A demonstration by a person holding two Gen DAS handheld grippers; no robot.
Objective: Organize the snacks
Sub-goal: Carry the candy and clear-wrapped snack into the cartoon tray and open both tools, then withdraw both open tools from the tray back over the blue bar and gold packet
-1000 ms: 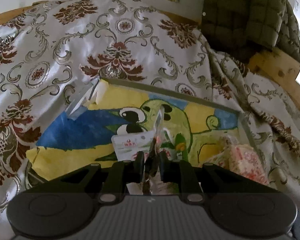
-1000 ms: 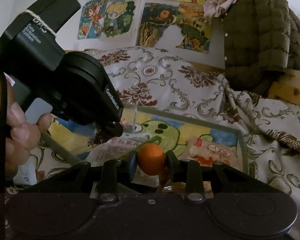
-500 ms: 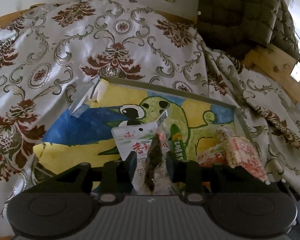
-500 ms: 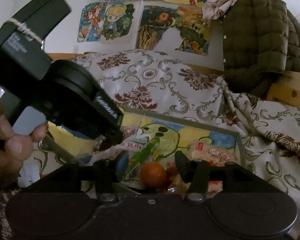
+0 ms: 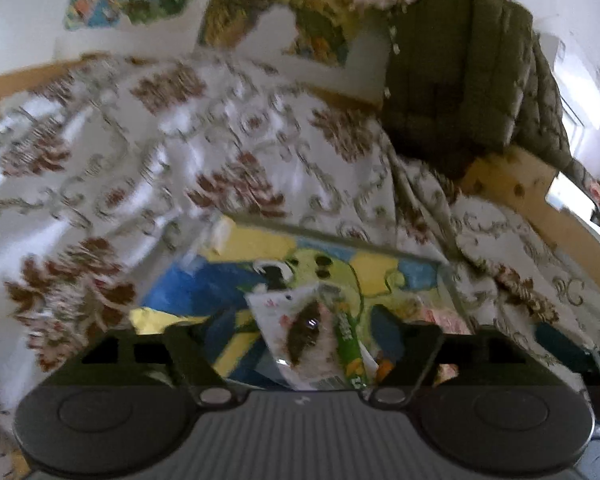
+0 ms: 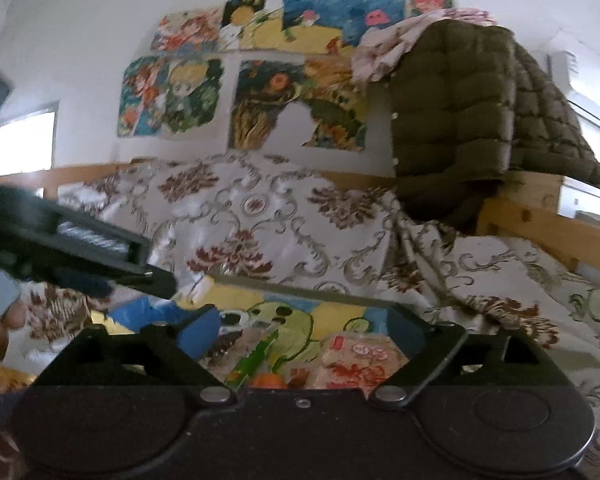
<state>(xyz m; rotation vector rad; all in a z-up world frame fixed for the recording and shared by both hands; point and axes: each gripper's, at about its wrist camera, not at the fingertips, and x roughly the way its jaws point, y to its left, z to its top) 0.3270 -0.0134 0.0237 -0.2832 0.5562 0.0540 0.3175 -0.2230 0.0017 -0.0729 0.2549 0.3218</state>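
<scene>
Snacks lie loose in a shallow tray (image 5: pixel 380 246) with a cartoon frog painted on its floor, set on a bed covered by a white floral bedspread (image 5: pixel 140 152). In the left wrist view, lower centre, a white snack packet (image 5: pixel 296 328) with a dark window lies beside a green stick packet (image 5: pixel 346 340), and the left hand-held gripper (image 5: pixel 300 344) frames them with its jaws spread wide, having just been opening; nothing is gripped and the pads touch neither packet. In the right wrist view, an orange fruit (image 6: pixel 266 381) sits at the bottom centre, next to a pink and red wrapped packet (image 6: pixel 360 360) to its right. The right hand-held gripper (image 6: pixel 304 332) also stands wide apart after just opening, clear of the fruit. The left device enters that view from the left edge. A dark green quilted jacket (image 6: pixel 460 120) hangs at upper right, and colourful cartoon posters (image 6: pixel 260 80) cover the wall behind.
</scene>
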